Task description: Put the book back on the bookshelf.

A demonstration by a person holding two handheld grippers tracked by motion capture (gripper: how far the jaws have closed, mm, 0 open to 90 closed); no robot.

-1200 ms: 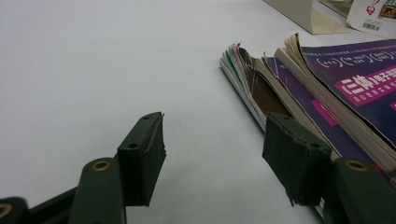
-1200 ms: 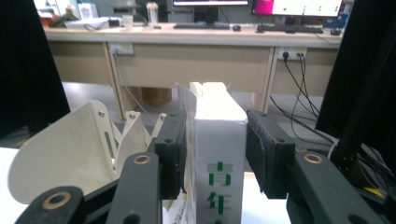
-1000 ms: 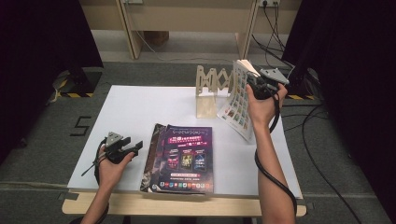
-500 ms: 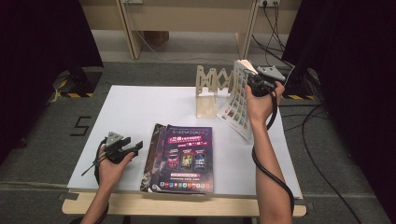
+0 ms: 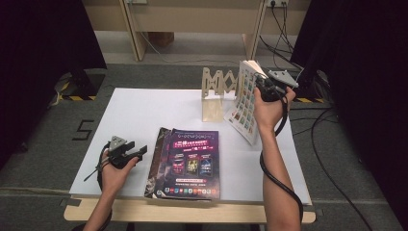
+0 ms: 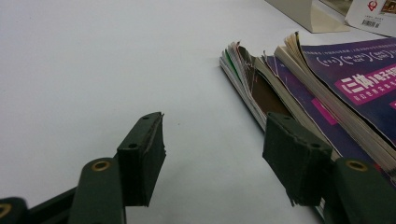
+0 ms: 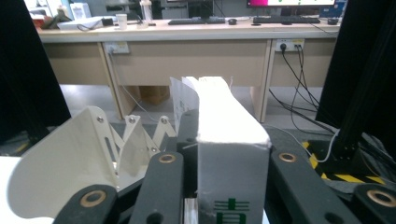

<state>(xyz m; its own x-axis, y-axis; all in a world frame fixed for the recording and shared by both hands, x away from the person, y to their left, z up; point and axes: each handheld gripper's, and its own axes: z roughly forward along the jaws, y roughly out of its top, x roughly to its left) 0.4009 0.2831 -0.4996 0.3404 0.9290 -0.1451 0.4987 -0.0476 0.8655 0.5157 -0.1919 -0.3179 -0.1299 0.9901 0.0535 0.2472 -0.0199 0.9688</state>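
Paper-heavy and upright, a magazine [image 5: 245, 101] is seen in the high view clamped by the right gripper [image 5: 266, 88] just beside the wooden rack [image 5: 216, 91] at the far side of the white table [image 5: 139, 115]; the jaws have just been closing on it. A slip could be caused by the loose pages fanning, or the rack could be knocked over if the book is swung in carelessly. Near the stack of magazines [image 5: 187, 161], the left gripper [image 5: 132, 153] is held idle. In the left gripper view, the jaws are shown apart, nothing between them, the stack [image 6: 322, 88] lying close. In the right gripper view, the magazine's spine [image 7: 231, 154] is pinched between the jaws, the rack [image 7: 93, 144] alongside.
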